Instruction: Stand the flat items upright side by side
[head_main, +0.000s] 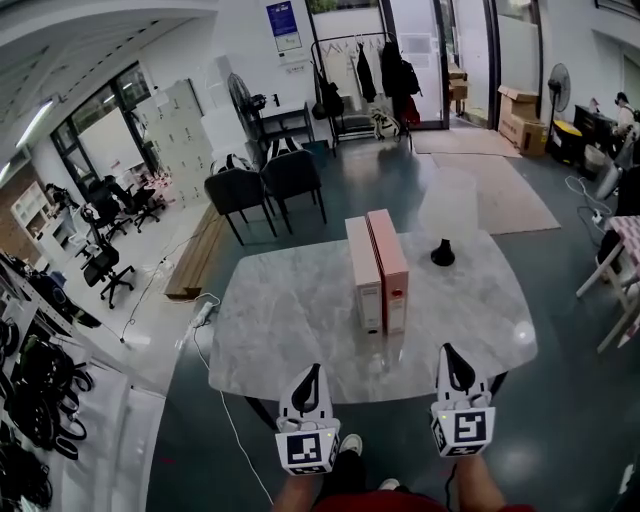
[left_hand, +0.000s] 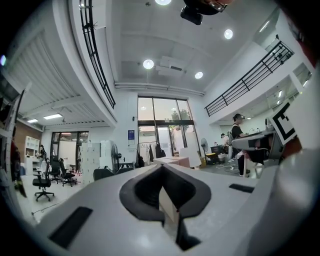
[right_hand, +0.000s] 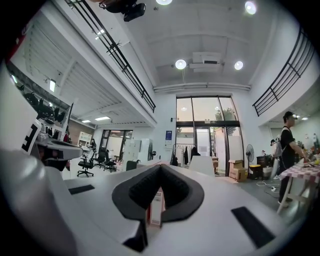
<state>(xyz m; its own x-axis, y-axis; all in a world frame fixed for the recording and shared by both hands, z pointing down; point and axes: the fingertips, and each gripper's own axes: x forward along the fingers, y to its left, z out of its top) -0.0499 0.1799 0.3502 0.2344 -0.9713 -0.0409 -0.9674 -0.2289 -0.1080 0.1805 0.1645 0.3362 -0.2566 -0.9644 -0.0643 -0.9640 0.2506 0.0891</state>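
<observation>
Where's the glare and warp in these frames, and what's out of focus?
Head view: fisheye bows the room edges; a bright glare spot sits on the marble table at right; the upright boxes are sharp. Left gripper view: black vignette at the corners, blown-out ceiling lights, close-up jaws soft. Right gripper view: the same.

- Grey marble tabletop (head_main: 300, 330) on a dark, glossy floor (head_main: 560, 400).
- Two black chairs (head_main: 265, 185) beyond its far edge.
- Tall glass doors (head_main: 420, 50) at the back, a coat rack (head_main: 352, 62) beside them.
- Round ceiling lights (right_hand: 181, 64) lit overhead.
</observation>
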